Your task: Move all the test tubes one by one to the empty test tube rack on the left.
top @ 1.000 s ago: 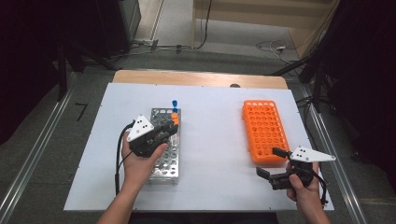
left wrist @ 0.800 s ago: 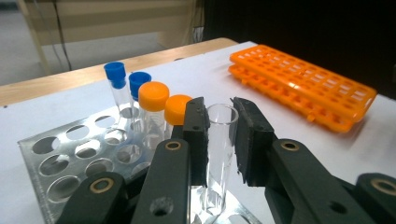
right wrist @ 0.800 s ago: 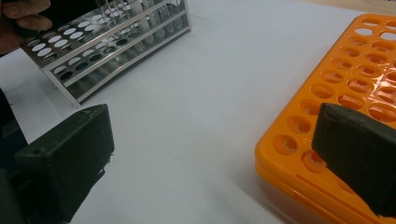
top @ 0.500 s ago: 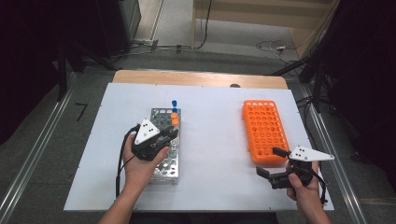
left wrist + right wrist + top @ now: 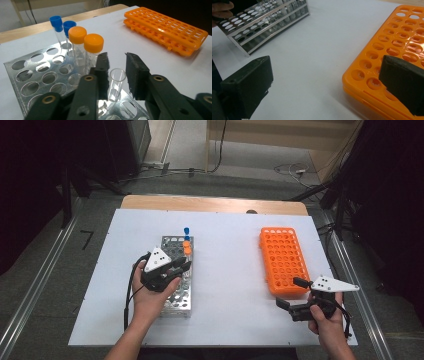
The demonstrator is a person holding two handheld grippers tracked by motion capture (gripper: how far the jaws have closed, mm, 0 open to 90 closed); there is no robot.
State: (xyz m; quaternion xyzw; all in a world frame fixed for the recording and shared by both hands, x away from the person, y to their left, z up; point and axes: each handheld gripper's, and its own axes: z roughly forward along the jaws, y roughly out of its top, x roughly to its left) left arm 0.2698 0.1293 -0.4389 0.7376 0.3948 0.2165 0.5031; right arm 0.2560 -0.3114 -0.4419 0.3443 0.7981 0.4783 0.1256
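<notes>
Left gripper (image 5: 184,266): I saw it over the perforated silver metal tube rack (image 5: 176,290), left of centre in the high view. In the left gripper view (image 5: 117,72) its jaws were spread, an uncapped clear plastic tube (image 5: 115,83) standing in the rack between them. Left jaw looked just beside the tube; I couldn't tell if it touched. Right jaw was apart from it.
Capped tubes: two orange-capped clear tubes (image 5: 86,41) and two blue-capped clear tubes (image 5: 61,22) stood upright in the rack's far end, upper left of the left gripper view.
Right gripper (image 5: 291,292): I saw it at the lower right of the high view, held in the person's right hand (image 5: 327,322), just off the near end of the orange plastic tube rack (image 5: 282,260). Jaws were spread wide, nothing between them but the white table top (image 5: 317,50).
Orange rack: its visible holes looked empty; it lay flat, right of centre, well apart from the metal rack.
</notes>
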